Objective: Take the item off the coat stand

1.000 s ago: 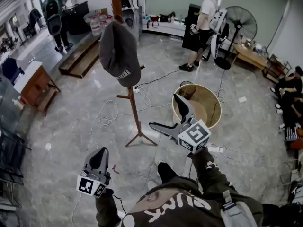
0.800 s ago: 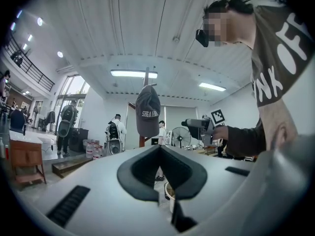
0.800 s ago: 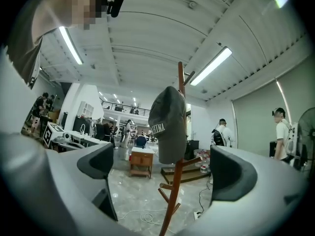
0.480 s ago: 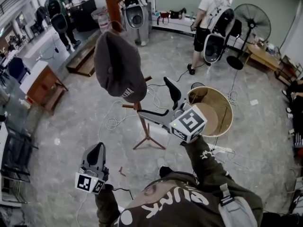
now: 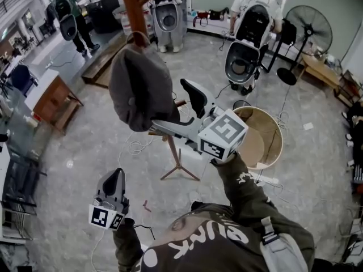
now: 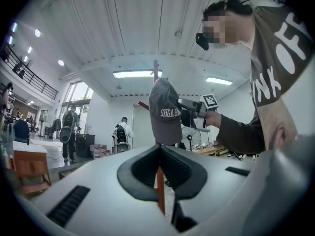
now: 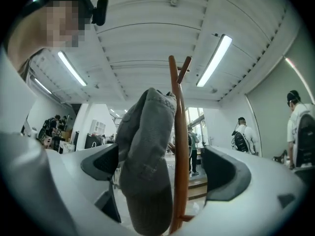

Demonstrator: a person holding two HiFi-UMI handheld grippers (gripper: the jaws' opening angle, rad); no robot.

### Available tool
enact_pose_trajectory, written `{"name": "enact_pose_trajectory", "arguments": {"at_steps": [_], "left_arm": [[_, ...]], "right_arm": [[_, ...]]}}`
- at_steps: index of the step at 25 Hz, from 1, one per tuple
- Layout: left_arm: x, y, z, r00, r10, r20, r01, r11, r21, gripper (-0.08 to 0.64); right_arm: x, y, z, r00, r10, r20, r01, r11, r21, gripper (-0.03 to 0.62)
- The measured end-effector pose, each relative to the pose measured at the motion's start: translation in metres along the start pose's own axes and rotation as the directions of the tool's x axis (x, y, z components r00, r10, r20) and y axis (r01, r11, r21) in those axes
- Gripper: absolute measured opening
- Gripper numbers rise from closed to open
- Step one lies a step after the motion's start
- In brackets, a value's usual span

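Note:
A dark grey cap [image 5: 139,89] hangs on a peg of the brown wooden coat stand [image 5: 131,7], whose legs rest on the floor [image 5: 178,169]. My right gripper [image 5: 169,105] is raised to the cap's lower right side. In the right gripper view its jaws are closing, with the cap [image 7: 145,166] and the stand's pole [image 7: 178,132] between them; the right pad still stands clear of both. My left gripper [image 5: 116,179] is held low at the left, shut and empty, pointing up at the cap [image 6: 165,114].
A round wooden tub [image 5: 267,130] stands on the floor to the right of the stand. Cables trail over the tiles around its legs. A fan [image 5: 311,33], a wooden desk [image 5: 54,98] and standing people line the room's edges.
My right gripper has risen and moved left, from above the tub to the cap, and now straddles it. The left gripper has stayed low and shut.

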State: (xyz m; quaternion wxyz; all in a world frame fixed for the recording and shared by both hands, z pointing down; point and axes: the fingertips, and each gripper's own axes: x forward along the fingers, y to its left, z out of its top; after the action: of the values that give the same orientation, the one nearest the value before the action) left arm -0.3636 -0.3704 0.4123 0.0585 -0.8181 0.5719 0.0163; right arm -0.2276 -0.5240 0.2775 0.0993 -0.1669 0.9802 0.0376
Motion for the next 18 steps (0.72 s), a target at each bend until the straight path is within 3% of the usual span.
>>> {"name": "enact_pose_trajectory", "arguments": {"at_steps": [5, 9, 11, 18], "left_arm": [[0.007, -0.002, -0.007, 1.0, 0.004, -0.003, -0.004, 1.0, -0.004, 0.003], [0.009, -0.025, -0.018, 1.0, 0.005, -0.001, -0.005, 1.0, 0.001, 0.003], [0.005, -0.016, -0.014, 1.0, 0.007, 0.001, -0.007, 1.0, -0.003, 0.003], [-0.005, 0.001, -0.006, 1.0, 0.019, 0.001, -0.019, 1.0, -0.004, 0.003]], "right_arm": [[0.003, -0.005, -0.004, 1.0, 0.001, -0.021, -0.001, 1.0, -0.015, 0.443], [-0.021, -0.008, -0.014, 0.999, -0.023, -0.045, 0.021, 0.999, -0.045, 0.23], [-0.011, -0.007, -0.011, 0.997, -0.052, -0.061, 0.046, 0.995, -0.085, 0.183], [-0.002, -0.002, 0.008, 0.995, -0.086, -0.042, 0.078, 0.985, -0.156, 0.118]]}}
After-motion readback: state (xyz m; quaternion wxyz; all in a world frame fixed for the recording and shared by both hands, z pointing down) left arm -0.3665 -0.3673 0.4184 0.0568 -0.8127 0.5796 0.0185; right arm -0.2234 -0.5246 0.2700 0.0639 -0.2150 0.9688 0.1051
